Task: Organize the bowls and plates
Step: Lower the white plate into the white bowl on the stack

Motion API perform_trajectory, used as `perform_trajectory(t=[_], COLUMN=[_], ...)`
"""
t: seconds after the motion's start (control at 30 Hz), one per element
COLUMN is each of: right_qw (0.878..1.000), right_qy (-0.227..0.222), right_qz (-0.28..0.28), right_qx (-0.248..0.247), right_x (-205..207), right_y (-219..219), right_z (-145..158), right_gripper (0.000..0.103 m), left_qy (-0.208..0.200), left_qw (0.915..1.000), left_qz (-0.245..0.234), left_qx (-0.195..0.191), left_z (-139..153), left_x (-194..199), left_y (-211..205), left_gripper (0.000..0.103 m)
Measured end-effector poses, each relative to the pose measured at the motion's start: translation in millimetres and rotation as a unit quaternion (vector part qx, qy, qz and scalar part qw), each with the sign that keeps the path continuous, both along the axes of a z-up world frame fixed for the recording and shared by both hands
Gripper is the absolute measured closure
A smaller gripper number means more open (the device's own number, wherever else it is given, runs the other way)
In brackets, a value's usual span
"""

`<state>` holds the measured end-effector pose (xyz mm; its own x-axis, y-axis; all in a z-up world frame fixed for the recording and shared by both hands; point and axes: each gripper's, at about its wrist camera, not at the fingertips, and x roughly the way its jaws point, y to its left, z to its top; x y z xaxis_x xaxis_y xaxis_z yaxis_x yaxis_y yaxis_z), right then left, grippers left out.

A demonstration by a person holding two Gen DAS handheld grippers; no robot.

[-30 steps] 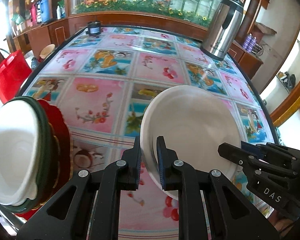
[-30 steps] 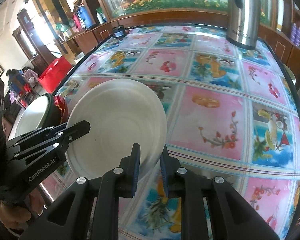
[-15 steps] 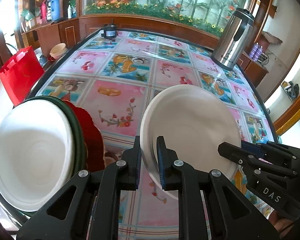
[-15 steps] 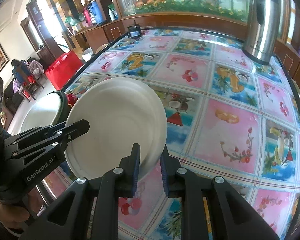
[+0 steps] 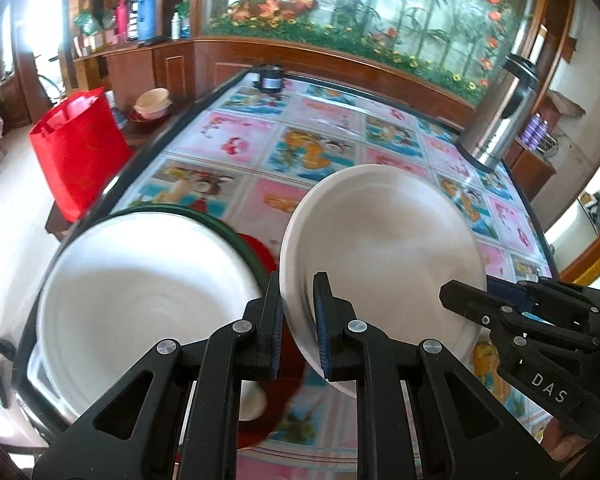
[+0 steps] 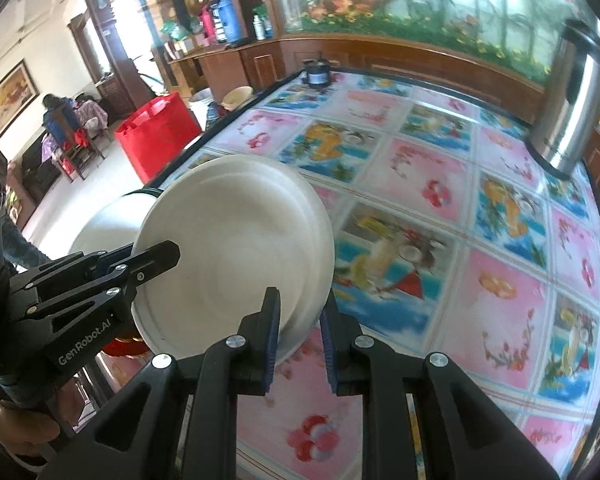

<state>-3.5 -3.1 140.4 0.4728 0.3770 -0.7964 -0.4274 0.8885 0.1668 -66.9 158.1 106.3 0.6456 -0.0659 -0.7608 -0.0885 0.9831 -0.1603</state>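
Both grippers hold one white plate [image 5: 384,248] by opposite rims, lifted above the table. My left gripper [image 5: 297,320] is shut on its left rim. My right gripper [image 6: 299,332] is shut on its right rim; the plate [image 6: 228,268] shows there too, tilted. To the left a stack [image 5: 140,296] sits at the table's near-left corner: a white plate on top, a green-rimmed plate under it and a red plate [image 5: 260,248] below. In the right wrist view the stack's white top [image 6: 108,224] peeks out behind the held plate.
The table carries a colourful fruit-print cloth [image 5: 312,152]. A steel thermos jug [image 5: 504,116] stands at the far right, a small dark pot [image 5: 271,78] at the far edge. A red bag [image 5: 80,148] and bowls [image 5: 153,103] sit beside the table on the left.
Both grippers have carried the white plate leftward and a little higher, toward the stack. The stack now sits much closer to the held plate's left rim.
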Motion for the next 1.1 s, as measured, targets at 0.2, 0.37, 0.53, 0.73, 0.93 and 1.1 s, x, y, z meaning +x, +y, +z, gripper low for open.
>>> perform_trajectory(t=[0.2, 0.37, 0.53, 0.73, 0.93, 1.1], right_qw=[1.000, 0.999, 0.998, 0.996, 0.994, 0.993], right_qy=[-0.004, -0.005, -0.007, -0.009, -0.004, 0.003], right_qz=[0.027, 0.045, 0.061, 0.083, 0.104, 0.114], right_qx=[-0.005, -0.007, -0.009, -0.020, -0.024, -0.032], right_x=[5, 7, 8, 7, 6, 5], right_y=[30, 48, 66, 89, 107, 119], right_z=[4, 5, 7, 6, -1, -7], right_gripper=[0.081, 0.080, 0.078, 0.073, 0.073, 0.072], left_qy=[-0.004, -0.004, -0.006, -0.006, 0.000, 0.008], left_qw=[0.9997, 0.9993, 0.9987, 0.9975, 0.9963, 0.9954], left_qz=[0.024, 0.037, 0.051, 0.070, 0.086, 0.095], left_qx=[-0.001, -0.003, -0.001, -0.005, -0.007, -0.012], left_z=[4, 5, 7, 5, -2, -11], left_x=[-5, -8, -13, -21, -29, -33], left_y=[27, 44, 60, 79, 94, 103], left_gripper=[0.089, 0.089, 0.089, 0.089, 0.089, 0.089])
